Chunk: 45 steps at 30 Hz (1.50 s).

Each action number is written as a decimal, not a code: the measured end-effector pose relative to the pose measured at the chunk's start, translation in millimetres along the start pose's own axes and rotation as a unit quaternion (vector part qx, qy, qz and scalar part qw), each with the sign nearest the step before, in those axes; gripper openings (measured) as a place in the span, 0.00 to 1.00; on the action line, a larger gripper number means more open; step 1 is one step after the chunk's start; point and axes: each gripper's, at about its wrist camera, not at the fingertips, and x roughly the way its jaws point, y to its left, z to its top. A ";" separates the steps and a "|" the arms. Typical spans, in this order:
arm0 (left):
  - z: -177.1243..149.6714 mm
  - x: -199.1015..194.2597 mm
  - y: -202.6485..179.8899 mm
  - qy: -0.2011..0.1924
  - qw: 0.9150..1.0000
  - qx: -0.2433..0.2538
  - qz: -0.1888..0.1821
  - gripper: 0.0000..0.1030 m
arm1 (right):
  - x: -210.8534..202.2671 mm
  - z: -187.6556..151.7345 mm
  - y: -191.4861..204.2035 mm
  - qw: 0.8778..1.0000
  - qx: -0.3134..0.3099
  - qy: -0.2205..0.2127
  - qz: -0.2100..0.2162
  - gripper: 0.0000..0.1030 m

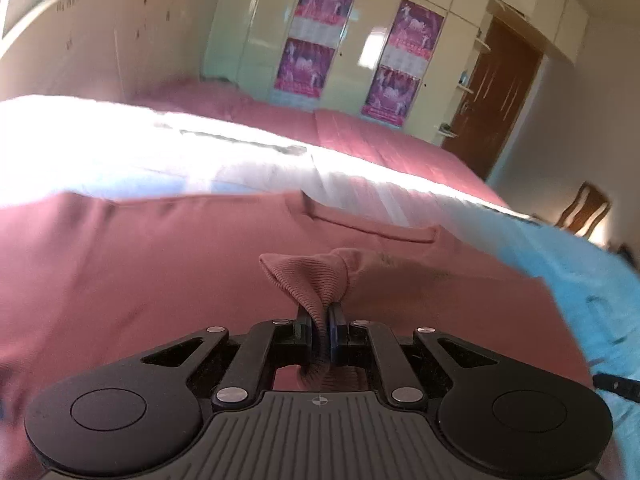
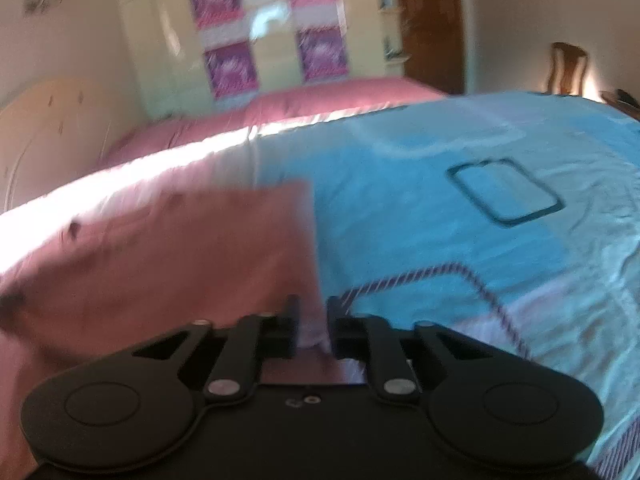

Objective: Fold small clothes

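A dusty-pink garment (image 1: 160, 272) lies spread on the bed. My left gripper (image 1: 320, 312) is shut on a bunched ribbed edge of the pink garment (image 1: 308, 276), which sticks up between the fingers. In the right wrist view the same pink garment (image 2: 180, 248) lies to the left. My right gripper (image 2: 313, 312) has its fingers a little apart, with the garment's right edge running down between them. The view is blurred, so I cannot tell whether it grips the cloth.
The bed carries a turquoise cover (image 2: 440, 232) with a dark rectangular outline (image 2: 506, 194) and a purple cord pattern (image 2: 472, 276). A pink bedspread (image 1: 380, 148) lies beyond. Wardrobe doors with posters (image 1: 316, 40), a brown door (image 1: 500, 92) and a wooden chair (image 2: 568, 66) stand behind.
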 end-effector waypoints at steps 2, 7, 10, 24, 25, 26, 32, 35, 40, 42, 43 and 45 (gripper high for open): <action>-5.2 8.1 7.4 0.028 1.000 -0.001 0.004 0.07 | 8.8 -5.1 5.0 0.999 -0.026 0.018 -0.007 0.06; -9.0 4.5 13.7 0.028 1.000 -0.012 -0.007 0.09 | 0.9 -0.7 0.7 1.000 -0.012 -0.002 -0.007 0.20; -7.8 12.0 12.8 0.022 1.000 -0.014 0.013 0.62 | 9.7 0.4 -1.6 1.000 -0.014 0.007 -0.003 0.21; 8.5 50.3 19.6 0.006 0.998 -0.036 -0.043 0.07 | 131.3 90.0 -37.1 0.984 0.121 0.033 0.126 0.04; 7.1 43.1 19.5 -0.016 0.998 -0.038 -0.046 0.07 | 130.7 91.7 -36.4 0.982 0.114 0.031 0.144 0.05; 5.7 39.3 19.2 -0.023 0.999 -0.034 -0.033 0.07 | 122.0 92.5 -33.1 0.984 0.098 0.014 0.145 0.04; 0.8 52.3 9.9 -0.002 1.000 -0.003 -0.002 0.13 | 127.6 86.0 -17.6 0.996 0.022 0.018 0.088 0.05; 5.2 36.0 10.9 -0.016 0.999 -0.004 0.039 0.57 | 115.5 86.7 -9.4 0.999 0.000 0.002 0.053 0.29; 19.6 22.0 -29.8 -0.047 0.996 0.081 0.011 0.64 | 102.8 91.1 9.6 0.996 -0.061 -0.023 0.056 0.20; 21.4 40.6 -50.7 -0.019 0.993 0.114 -0.018 0.64 | 115.5 91.5 21.8 0.995 -0.088 -0.001 0.055 0.17; 20.0 52.7 -58.1 0.006 0.992 0.124 -0.025 0.65 | 125.1 89.2 27.5 0.994 -0.101 0.020 0.045 0.17; 10.9 75.7 -63.4 0.051 0.989 0.135 -0.019 0.69 | 128.5 85.1 36.1 0.991 -0.128 0.018 0.025 0.17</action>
